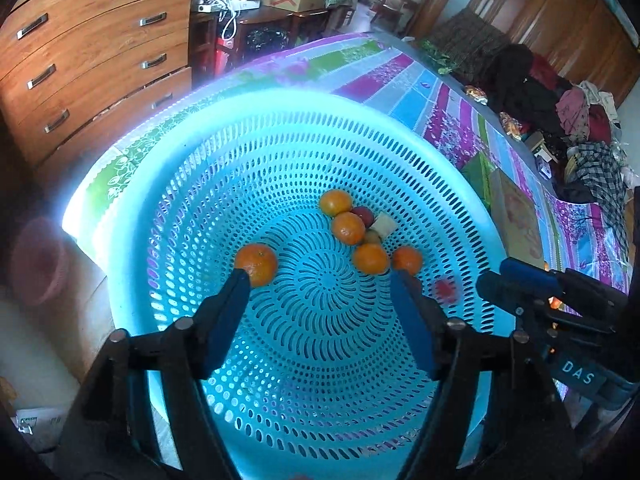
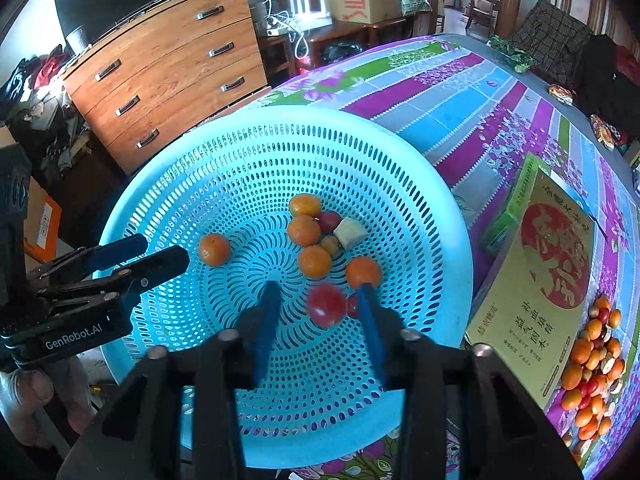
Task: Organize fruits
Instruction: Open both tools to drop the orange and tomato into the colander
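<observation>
Both grippers hang over the blue basket (image 2: 448, 216), and this looks like the drop-off step: fruit going from the pile (image 2: 592, 368) into the basket. The left gripper (image 1: 320, 276) has its fingers spread wide with nothing between them; a lone orange (image 1: 257, 264) lies in the basket by its left fingertip, apparently let go. The right gripper (image 2: 318, 286) has its fingers parted, and a blurred red fruit (image 2: 326, 306) sits free between them over the basket floor, not pinched. Toward the basket's far side 4 more oranges cluster with a dark red fruit and a pale chunk. Next, I judge, both hands must lift clear of the basket's rim and swing right, past the yellow box (image 2: 536, 292), to the pile on the surface.
</observation>
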### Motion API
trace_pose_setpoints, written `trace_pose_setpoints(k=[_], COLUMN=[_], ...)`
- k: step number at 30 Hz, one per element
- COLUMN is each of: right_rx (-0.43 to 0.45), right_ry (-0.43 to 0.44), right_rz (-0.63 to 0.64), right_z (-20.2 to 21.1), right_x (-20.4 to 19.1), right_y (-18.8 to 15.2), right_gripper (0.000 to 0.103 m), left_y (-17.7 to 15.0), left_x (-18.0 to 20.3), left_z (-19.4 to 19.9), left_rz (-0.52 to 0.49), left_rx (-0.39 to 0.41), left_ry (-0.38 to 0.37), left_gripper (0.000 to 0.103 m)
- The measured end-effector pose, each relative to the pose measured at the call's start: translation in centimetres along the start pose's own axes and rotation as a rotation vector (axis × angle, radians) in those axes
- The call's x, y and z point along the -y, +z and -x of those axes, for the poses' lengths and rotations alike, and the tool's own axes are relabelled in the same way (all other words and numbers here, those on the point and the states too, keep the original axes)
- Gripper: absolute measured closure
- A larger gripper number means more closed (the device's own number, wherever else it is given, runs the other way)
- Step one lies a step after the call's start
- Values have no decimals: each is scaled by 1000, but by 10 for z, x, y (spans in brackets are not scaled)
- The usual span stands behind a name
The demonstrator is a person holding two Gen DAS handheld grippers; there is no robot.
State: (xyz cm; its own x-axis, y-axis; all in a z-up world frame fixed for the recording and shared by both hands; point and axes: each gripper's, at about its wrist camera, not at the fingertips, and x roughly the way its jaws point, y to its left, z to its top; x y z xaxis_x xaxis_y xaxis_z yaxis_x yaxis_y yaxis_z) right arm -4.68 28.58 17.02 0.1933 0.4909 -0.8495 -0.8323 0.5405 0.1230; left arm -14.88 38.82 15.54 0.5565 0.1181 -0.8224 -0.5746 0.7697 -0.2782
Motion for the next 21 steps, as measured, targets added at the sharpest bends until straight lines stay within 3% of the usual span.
trace_pose_setpoints(k=[17, 21], right_rx=[59, 99], right_ry=[-4, -5], right_rz=[5, 4], right_z=[17, 29], right_x=[2, 4], right_y=[-5, -8], right_gripper=[57, 57], left_y=[-1, -2], left_x=[4, 11], left_z=[7, 10], left_rz=[18, 7], left_rx=[26, 41], left_ry=[19, 22], left_gripper=[10, 0])
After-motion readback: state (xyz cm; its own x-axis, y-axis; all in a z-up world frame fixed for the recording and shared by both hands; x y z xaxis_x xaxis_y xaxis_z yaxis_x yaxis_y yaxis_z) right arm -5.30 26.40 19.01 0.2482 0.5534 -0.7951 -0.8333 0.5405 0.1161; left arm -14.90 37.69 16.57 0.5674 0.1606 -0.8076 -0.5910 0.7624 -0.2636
